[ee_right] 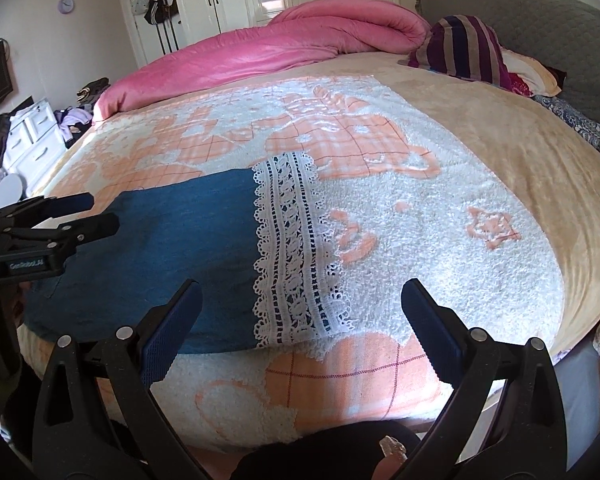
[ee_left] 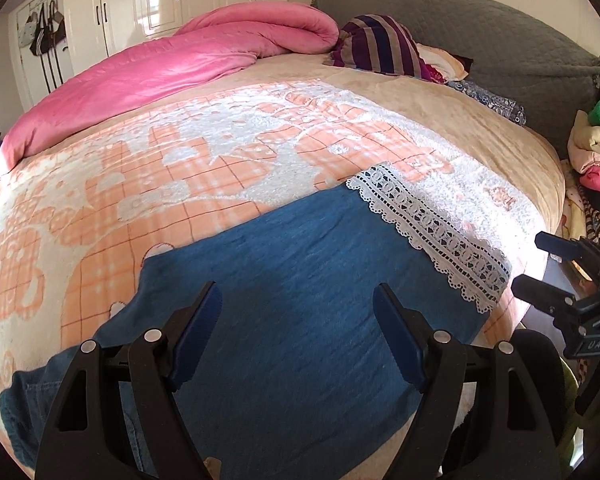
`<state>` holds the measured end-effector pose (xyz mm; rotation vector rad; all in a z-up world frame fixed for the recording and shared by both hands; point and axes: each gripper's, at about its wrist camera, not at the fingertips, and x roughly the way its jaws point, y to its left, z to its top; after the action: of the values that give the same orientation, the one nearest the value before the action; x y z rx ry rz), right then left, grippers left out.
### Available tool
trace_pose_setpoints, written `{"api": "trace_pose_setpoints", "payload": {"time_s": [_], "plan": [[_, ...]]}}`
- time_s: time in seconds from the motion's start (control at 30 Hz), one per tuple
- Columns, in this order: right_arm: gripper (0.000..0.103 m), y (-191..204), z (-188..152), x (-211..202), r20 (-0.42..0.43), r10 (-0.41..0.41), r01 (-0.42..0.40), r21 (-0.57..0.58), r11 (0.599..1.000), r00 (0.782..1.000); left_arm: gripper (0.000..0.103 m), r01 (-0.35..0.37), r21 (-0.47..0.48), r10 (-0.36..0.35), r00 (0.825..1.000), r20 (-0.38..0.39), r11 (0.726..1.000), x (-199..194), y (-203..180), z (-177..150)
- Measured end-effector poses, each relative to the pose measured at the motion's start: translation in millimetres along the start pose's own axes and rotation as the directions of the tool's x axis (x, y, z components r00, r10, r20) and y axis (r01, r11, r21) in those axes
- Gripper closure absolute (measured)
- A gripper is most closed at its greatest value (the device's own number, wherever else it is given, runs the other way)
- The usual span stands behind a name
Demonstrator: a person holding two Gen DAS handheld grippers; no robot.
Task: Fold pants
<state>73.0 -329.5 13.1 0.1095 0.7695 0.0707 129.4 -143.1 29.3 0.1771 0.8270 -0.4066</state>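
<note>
Pants (ee_left: 300, 280), blue with a white lace hem (ee_left: 432, 232), lie flat on the bed's orange-and-white blanket (ee_left: 180, 168). Left hand-held gripper (ee_left: 298, 336) hangs above them, jaws spread and empty. Right hand-held gripper (ee_right: 300, 334) is likewise spread over the hem.

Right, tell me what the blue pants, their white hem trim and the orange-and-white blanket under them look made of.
Blue pants: a soft matte woven cloth, perhaps light denim; faint heathered streaks show in the weave.
White hem trim: openwork lace, likely cotton; scalloped edges and rows of holes show the blue through them.
Orange-and-white blanket: looped, towel-like pile, probably terry or fleece; the white areas look nubbly.
</note>
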Motion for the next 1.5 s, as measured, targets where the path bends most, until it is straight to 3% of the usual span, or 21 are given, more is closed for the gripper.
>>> {"api": "trace_pose_setpoints", "payload": {"time_s": [0.4, 0.87, 1.27, 1.43, 1.47, 1.5], "plan": [[0.009, -10, -6, 15, -0.040, 0.019, -0.017, 0.061, 0.998, 0.999, 0.026, 0.058, 0.037, -0.056, 0.996, -0.071, 0.998, 51, -10, 36], [0.009, -17, -11, 34, -0.073, 0.075, -0.064, 0.135, 0.989, 0.995, 0.026, 0.128, 0.080, -0.113, 0.979, -0.169, 0.989, 131, -14, 84], [0.009, -13, -10, 43, -0.077, 0.101, -0.088, 0.150, 0.985, 0.992, 0.026, 0.269, 0.114, -0.241, 0.947, -0.214, 0.956, 162, -33, 96], [0.010, -11, -11, 47, -0.081, 0.116, -0.103, 0.149, 0.984, 0.990, 0.026, 0.327, 0.076, -0.303, 0.925, -0.230, 0.942, 174, -30, 95], [0.017, -10, -11, 48, -0.078, 0.122, -0.109, 0.147, 0.983, 0.990, 0.026, 0.336, 0.067, -0.313, 0.922, -0.230, 0.940, 176, -29, 95], [0.023, -9, -11, 48, -0.076, 0.127, -0.115, 0.146, 0.983, 0.989, 0.034, 0.344, 0.061, -0.323, 0.918, -0.229, 0.937, 177, -28, 95]]}}
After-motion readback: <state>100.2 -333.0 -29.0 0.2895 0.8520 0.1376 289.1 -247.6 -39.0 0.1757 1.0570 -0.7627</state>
